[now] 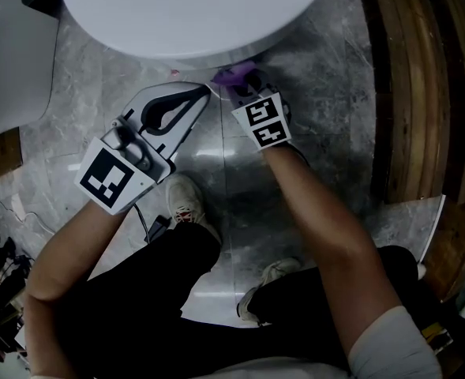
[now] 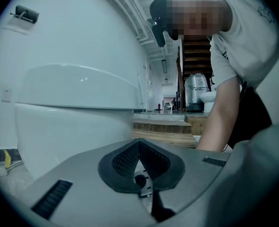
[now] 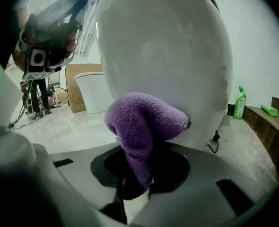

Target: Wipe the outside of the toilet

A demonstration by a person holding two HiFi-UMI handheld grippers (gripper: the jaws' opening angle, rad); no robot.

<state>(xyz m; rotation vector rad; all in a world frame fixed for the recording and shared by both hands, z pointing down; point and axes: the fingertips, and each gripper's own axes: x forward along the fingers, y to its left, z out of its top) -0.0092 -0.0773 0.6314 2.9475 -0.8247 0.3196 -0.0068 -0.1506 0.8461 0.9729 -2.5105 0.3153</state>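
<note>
Caught mid-wipe, by the look of it. Pinched a purple cloth point(image 3: 144, 122) in the right claw point(image 3: 139, 174) and pushed its folded end against the white toilet point(image 3: 167, 46), low on the front curve of the bowl's outside, just above the grey marble floor point(image 1: 311, 69). Showed cloth and porcelain touching in the right gripper view.

Held the left claw point(image 2: 140, 145) pressed together on nothing, just beside the right one and pointed at the bowl's side under the closed lid. Could not tell contact from a narrow gap there.

Stood the toilet on the floor with a wooden step along the floor's right edge; left a green bottle point(image 3: 241, 103) on the floor near that step, well apart from the cloth.

Judged the step in hand as rubbing the lower front of the bowl, with the flanks and lid probably yet to do. Called next, most likely, for a sweep round the curve: cloth flat to the porcelain, steady pressure, a firm pinch against slipping, and the idle left claw clear of the path.
</note>
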